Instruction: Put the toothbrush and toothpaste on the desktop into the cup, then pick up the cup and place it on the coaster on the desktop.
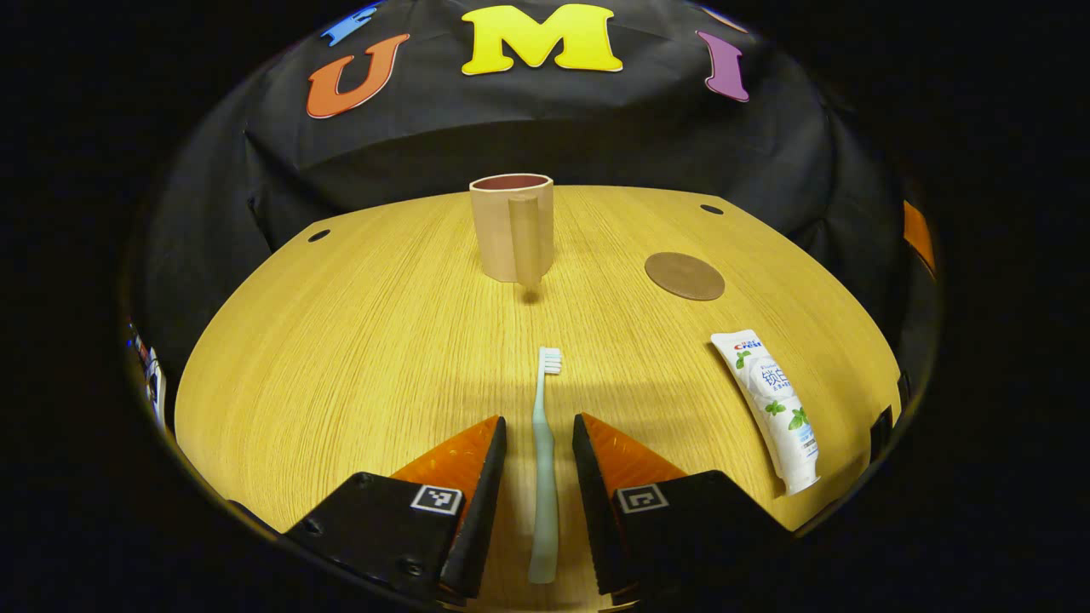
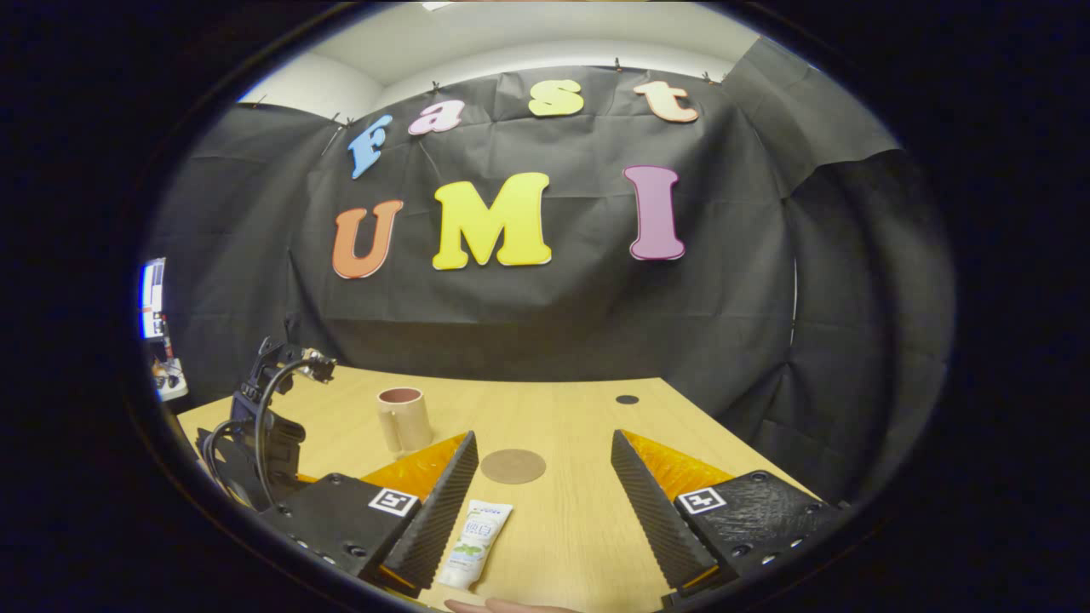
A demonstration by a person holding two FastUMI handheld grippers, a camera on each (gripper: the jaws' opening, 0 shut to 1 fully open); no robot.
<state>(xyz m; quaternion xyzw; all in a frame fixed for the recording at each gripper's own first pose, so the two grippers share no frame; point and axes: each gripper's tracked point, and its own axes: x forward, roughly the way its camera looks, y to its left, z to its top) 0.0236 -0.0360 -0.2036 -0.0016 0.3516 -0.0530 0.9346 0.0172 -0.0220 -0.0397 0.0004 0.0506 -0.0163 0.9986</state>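
Cup point(image 1: 512, 228) is standing upright toward the back of the table point(image 1: 341, 340), handle facing us, nothing blocking it. Coaster point(image 1: 684, 276) is sitting bare off to its right, and the toothpaste point(image 1: 769, 407) is lying flat nearer the front right edge. Left claw point(image 1: 538, 434) is straddling the toothbrush point(image 1: 545, 460), fingers partly spread and not quite pressing the handle. Right claw point(image 2: 542, 455) is hanging wide open above the toothpaste, gripping nothing. Light wood top, black cloth behind.
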